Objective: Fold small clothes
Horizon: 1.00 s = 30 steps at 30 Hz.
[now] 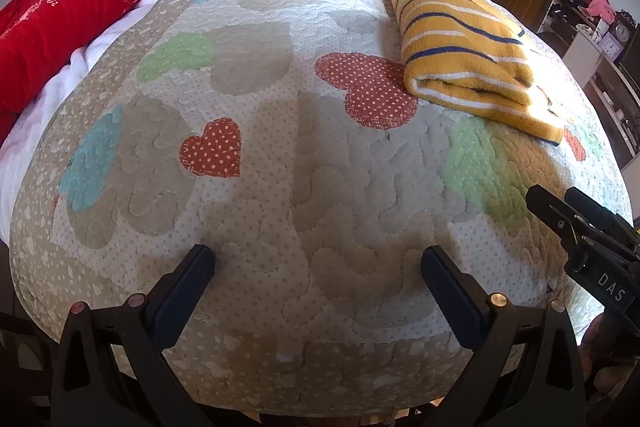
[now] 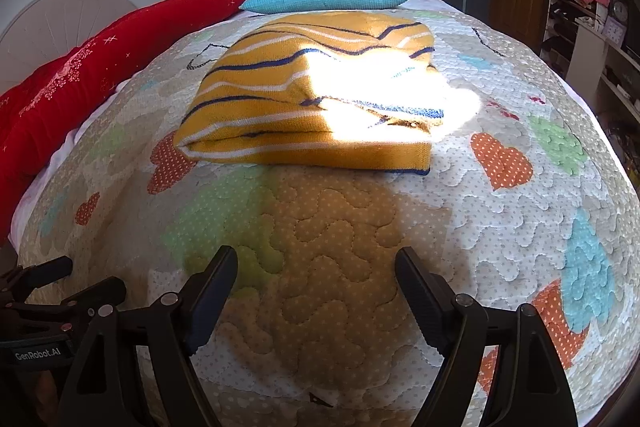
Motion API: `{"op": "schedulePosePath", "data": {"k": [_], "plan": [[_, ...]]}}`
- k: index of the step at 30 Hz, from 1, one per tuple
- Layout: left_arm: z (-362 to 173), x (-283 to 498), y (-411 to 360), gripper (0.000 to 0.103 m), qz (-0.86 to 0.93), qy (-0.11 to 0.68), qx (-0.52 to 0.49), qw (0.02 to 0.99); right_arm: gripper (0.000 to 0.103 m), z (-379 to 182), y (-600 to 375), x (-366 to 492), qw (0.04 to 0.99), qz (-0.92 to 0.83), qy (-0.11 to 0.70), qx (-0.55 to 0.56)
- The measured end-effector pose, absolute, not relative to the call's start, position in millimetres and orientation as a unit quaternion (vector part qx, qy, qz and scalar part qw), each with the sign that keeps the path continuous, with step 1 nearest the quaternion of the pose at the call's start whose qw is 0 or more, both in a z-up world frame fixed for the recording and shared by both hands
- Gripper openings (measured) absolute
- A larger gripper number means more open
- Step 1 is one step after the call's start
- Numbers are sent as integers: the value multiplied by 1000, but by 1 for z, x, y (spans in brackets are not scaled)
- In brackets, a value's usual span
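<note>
Jaws wide apart on left gripper (image 1: pixel 318 259) and right gripper (image 2: pixel 316 261), holding nothing; folded sweater (image 2: pixel 280 107) ahead on quilt (image 2: pixel 320 307).

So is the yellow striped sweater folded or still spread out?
Folded. The sweater lies on the quilt as a compact bundle with stacked layers showing along its near edge.

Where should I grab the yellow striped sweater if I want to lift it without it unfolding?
Probably by the near folded edge of the sweater, coming from the front with the right gripper, open and facing it. The layers stack into a thick rounded roll there, so one pinch catches them all. The far side looks thinner and looser, likely to spill open.
</note>
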State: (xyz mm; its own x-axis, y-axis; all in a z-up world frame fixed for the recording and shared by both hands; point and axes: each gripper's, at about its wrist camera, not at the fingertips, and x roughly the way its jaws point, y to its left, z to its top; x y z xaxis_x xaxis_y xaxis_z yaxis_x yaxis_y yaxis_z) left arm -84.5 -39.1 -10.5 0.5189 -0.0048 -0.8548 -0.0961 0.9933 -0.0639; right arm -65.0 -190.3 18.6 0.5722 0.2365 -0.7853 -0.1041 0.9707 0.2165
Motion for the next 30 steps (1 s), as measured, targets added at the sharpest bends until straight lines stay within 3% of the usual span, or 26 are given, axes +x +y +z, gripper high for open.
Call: {"op": "schedulePosePath", "data": {"k": [15,30], "plan": [[32,-97,-51,103,48,426,-29,903,86,33,-195,-79,897,106,424,66],[43,-98,-67,103,37,430,-15,902,89,53,-197,-88,916,98,386,46]]}}
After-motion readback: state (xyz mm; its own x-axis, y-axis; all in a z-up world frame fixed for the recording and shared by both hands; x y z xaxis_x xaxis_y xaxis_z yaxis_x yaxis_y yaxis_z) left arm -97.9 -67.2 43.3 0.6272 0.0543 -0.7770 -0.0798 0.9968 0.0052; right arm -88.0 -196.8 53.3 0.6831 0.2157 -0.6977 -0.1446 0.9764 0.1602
